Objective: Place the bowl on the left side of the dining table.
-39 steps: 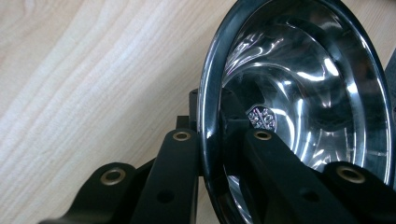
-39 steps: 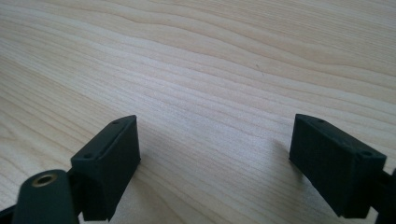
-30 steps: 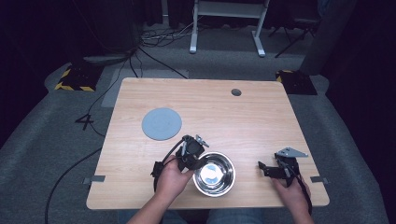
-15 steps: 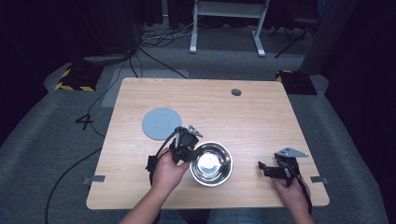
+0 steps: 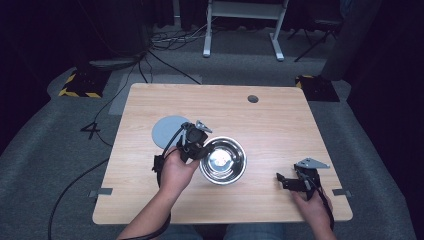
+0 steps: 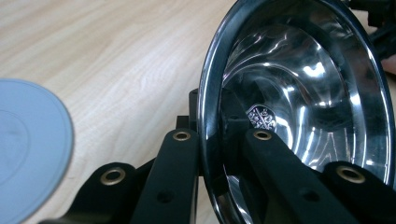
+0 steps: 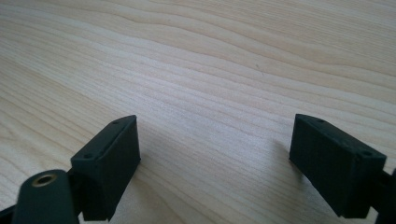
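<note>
The left gripper (image 5: 199, 147) is clamping the left rim of a polished stainless-steel bowl (image 5: 223, 160), one jaw inside and one outside the wall. The bowl is sitting near the middle of the wooden table (image 5: 280, 125), just beside a grey round disc (image 5: 167, 131), mirroring light, a small stamped mark on its bottom. The right gripper (image 5: 284, 181) is resting with jaws spread wide, grasping nothing.

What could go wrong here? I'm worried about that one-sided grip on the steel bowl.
The left gripper pinches only the rim of the steel bowl, one jaw inside and one outside, so the polished wall might slip or swing. If it drops, it could land on the blue disc close beside it or clatter on the table.
</note>
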{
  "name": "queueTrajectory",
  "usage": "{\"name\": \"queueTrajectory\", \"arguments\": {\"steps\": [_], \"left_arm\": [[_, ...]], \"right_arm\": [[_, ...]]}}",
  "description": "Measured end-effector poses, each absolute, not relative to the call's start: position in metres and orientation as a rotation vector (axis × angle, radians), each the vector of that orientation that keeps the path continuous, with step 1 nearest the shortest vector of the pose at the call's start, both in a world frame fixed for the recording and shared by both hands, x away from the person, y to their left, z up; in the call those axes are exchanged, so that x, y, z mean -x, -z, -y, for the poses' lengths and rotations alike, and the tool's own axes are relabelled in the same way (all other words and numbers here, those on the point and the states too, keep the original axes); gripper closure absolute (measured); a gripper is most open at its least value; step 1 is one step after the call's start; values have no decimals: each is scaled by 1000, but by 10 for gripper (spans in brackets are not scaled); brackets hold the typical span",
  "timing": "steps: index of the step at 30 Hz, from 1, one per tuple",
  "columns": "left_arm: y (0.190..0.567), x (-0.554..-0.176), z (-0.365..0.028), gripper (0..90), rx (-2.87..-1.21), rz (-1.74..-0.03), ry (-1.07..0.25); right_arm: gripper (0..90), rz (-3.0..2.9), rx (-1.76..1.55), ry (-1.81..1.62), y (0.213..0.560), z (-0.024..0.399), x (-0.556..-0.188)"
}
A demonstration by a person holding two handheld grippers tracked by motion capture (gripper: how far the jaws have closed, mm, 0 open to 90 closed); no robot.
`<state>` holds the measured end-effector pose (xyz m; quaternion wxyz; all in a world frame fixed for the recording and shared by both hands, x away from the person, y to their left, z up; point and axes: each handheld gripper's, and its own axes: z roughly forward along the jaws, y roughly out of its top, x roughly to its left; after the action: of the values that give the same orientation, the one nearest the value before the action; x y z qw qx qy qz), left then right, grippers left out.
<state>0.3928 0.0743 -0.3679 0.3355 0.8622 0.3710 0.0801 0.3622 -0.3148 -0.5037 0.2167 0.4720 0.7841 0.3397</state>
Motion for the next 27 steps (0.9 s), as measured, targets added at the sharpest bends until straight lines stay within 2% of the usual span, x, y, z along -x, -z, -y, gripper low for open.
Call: {"name": "queueTrajectory", "arguments": {"steps": [5,11,20,27], "left_arm": [[358,-402,-85,867,-2153,-1013,-215],[349,-409,-95,867,-2146,-1037,-278],[348,-420,-106,867,-2091,-1102,-249],[345,-431,-117,867,-2060,-1156,-292]], "right_arm": [[163,-2173,-1307,-941,504,315,-362],[163,-2171,-1309,-941,504,315,-362],[163,-2166,-1321,-949,504,314,-362],[163,-2166,-1322,-949,504,314,-362]]}}
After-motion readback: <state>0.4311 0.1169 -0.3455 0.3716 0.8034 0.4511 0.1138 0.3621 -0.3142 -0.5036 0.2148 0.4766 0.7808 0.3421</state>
